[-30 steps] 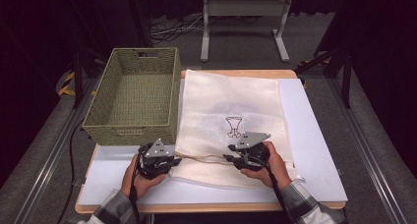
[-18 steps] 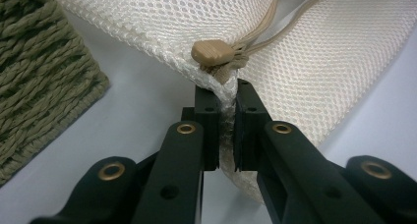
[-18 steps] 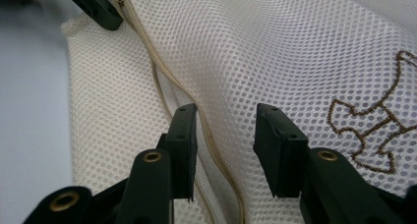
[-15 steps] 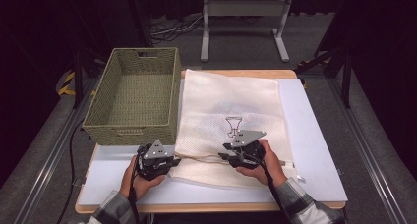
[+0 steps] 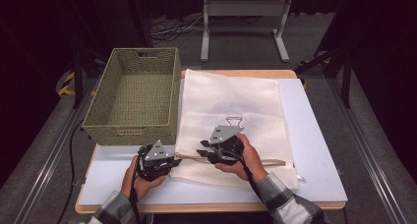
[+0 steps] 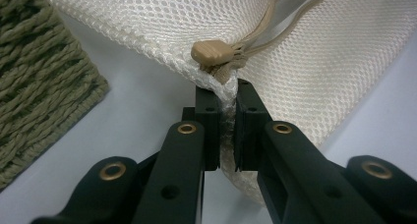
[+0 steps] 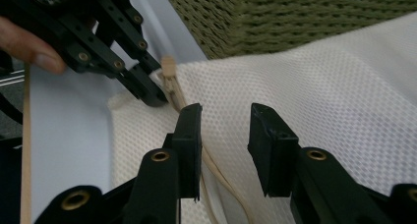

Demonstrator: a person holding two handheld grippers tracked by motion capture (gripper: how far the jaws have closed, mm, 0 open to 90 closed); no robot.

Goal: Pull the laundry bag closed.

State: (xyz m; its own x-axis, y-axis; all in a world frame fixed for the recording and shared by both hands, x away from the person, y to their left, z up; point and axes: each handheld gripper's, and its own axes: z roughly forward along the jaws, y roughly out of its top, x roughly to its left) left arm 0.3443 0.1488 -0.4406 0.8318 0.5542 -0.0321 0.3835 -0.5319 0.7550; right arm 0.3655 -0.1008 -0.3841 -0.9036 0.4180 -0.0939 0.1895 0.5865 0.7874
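A cream mesh bag (image 5: pixel 231 106) lies flat on the white table top (image 5: pixel 314 150). Its tan drawstring (image 7: pixel 216 175) runs along the near hem to a tan cord lock (image 6: pixel 212 53) at the bag's near left corner. My left gripper (image 5: pixel 176 161) is shut on the hem of that corner, just below the cord lock, and the mesh is pinched between its jaws (image 6: pixel 226 94). My right gripper (image 5: pixel 202 153) hovers open over the bag close to the right of the left one. The drawstring passes by its left fingertip (image 7: pixel 189 126), and the left gripper's (image 7: pixel 157 94) tips lie just beyond.
An empty olive woven basket (image 5: pixel 135 94) stands on the table's left part, touching the bag's left edge; its wall is close in both gripper views. A grey metal stand (image 5: pixel 243 17) is on the floor beyond the table. Bare white table lies right of the bag.
My right gripper has moved left along the bag's near hem, closer to the left gripper. The left gripper has kept its hold and place.
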